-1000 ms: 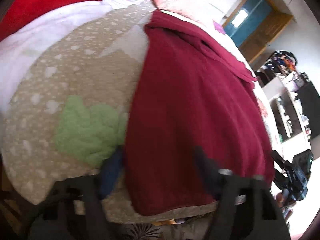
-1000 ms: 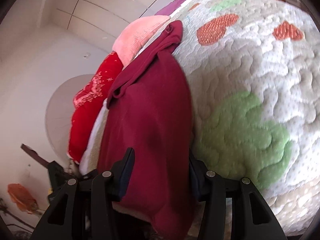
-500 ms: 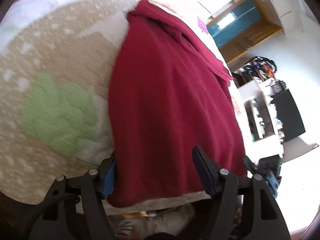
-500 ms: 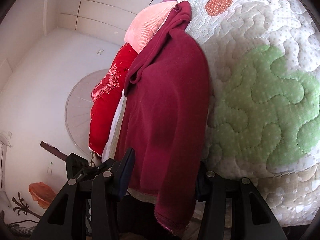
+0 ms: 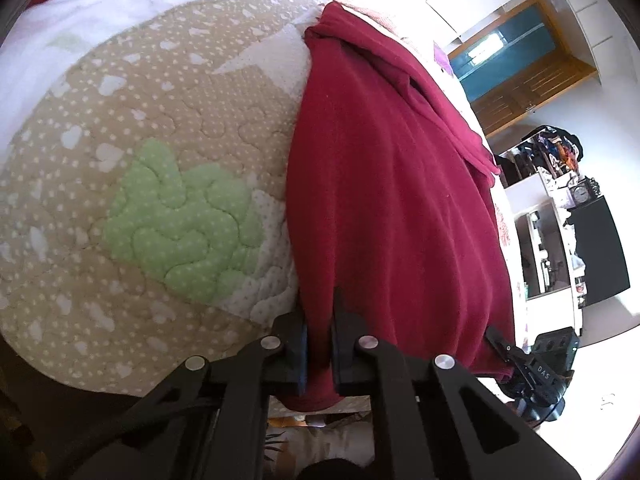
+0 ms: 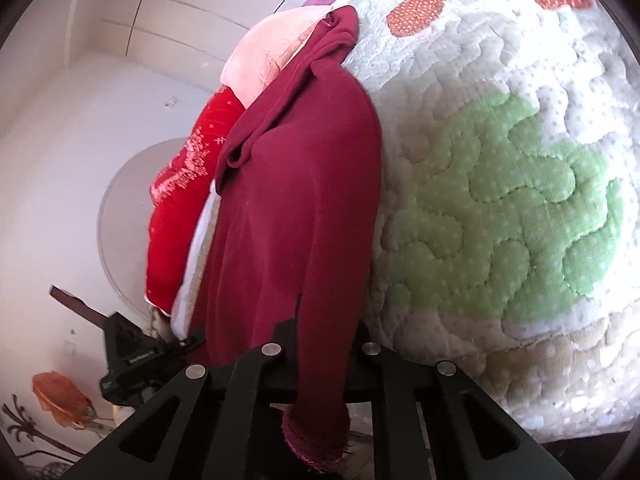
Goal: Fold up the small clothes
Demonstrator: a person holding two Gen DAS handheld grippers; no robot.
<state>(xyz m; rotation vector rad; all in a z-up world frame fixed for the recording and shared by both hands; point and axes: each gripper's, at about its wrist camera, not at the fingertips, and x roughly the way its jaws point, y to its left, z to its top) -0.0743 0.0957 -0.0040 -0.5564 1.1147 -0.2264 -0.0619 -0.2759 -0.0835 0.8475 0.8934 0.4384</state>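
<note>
On the quilted bed [image 5: 168,128], one maroon garment [image 5: 392,200]; my two tools, left tool [image 5: 319,344] and right tool [image 6: 320,344], both pinch its six-o'clock hem; shelves at three.

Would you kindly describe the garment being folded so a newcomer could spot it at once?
Start at the quilted bedspread with green and orange patches. The dark maroon garment lies flat on it, its near edge pinched by both grippers. Unlike the bright red item and the pale pink one beyond it, it is plain and wine-coloured.

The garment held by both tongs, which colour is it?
Dark red fleece garment, plain, without pattern; the left wrist view shows it best.
</note>
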